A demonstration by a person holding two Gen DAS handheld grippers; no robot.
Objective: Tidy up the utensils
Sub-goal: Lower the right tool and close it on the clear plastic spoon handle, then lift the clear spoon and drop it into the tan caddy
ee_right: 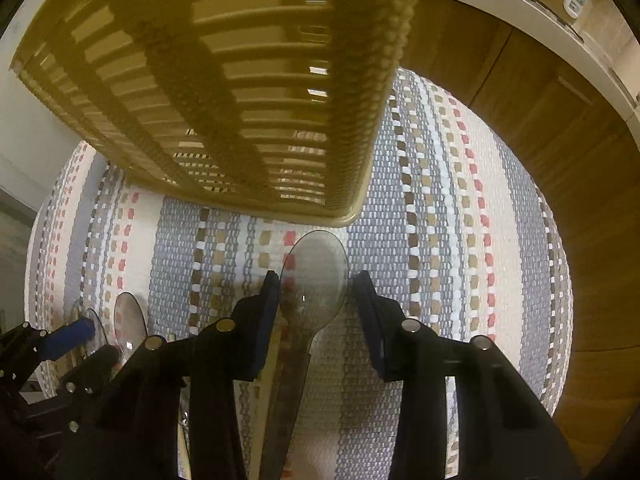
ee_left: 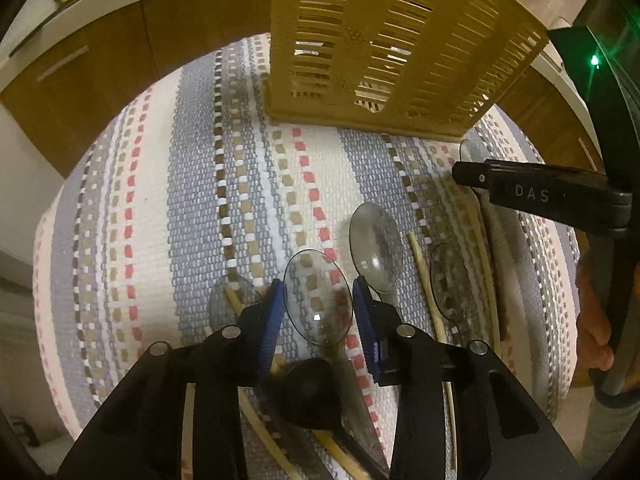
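Note:
In the left wrist view my left gripper (ee_left: 319, 310) has its blue pads against both edges of a clear plastic spoon's (ee_left: 318, 296) bowl, just over the striped woven mat (ee_left: 160, 240). My right gripper (ee_right: 316, 304) is shut the same way on another clear spoon (ee_right: 314, 276), whose handle runs back under the fingers. A yellow slotted basket (ee_left: 400, 48) stands on the mat beyond both grippers and looms close above the right one (ee_right: 240, 100). One black finger (ee_left: 520, 190) of the right gripper shows at the right of the left view.
More clear spoons (ee_left: 376, 248) (ee_left: 450, 280), pale wooden chopsticks (ee_left: 424, 280) and a black spoon (ee_left: 312, 392) lie on the mat around the left gripper. Wooden cabinet fronts (ee_right: 540, 140) ring the mat. A hand (ee_left: 596, 320) shows at the right edge.

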